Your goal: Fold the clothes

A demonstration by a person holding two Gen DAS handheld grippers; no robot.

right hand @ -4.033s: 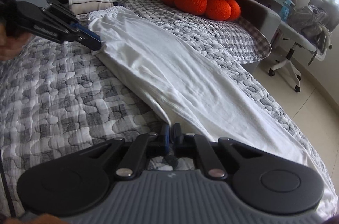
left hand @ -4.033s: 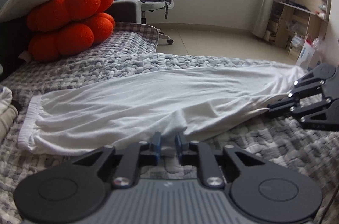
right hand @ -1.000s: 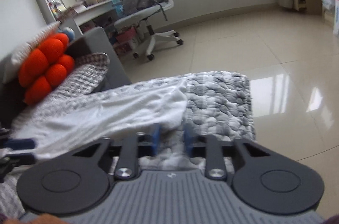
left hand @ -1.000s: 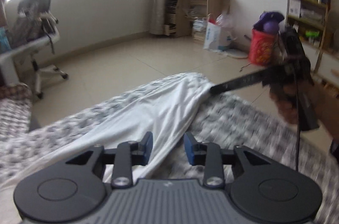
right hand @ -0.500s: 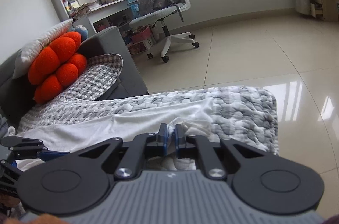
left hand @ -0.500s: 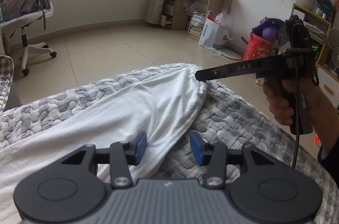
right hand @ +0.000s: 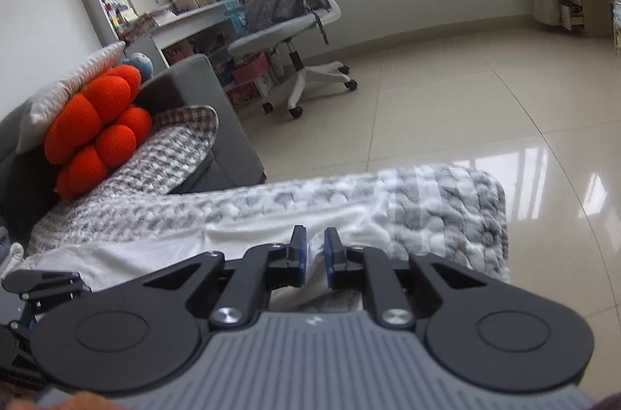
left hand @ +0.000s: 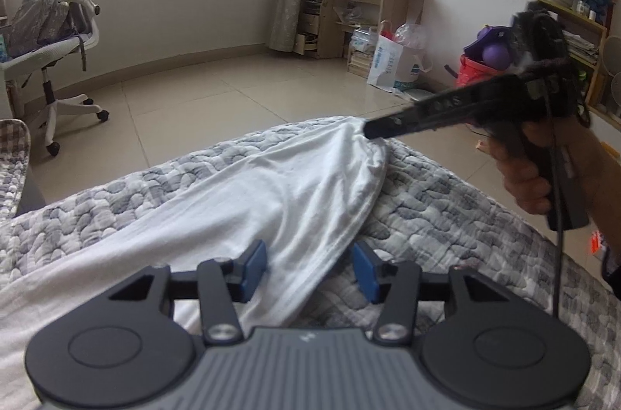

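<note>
White garment (left hand: 271, 192): laid lengthwise on the grey-and-white quilt (left hand: 446, 216), its tapered end near the quilt's far edge, just short of the tiled floor (left hand: 233, 92). Left gripper (left hand: 308, 266): blue pads set apart, having just widened, straddling the garment's near hem without pressing it. Right gripper (right hand: 313, 256): narrow gap, jaws just easing open, tips at the garment's far end; seen from the left wrist, its tip touches the cloth there, whether pinched cannot be told.
</note>
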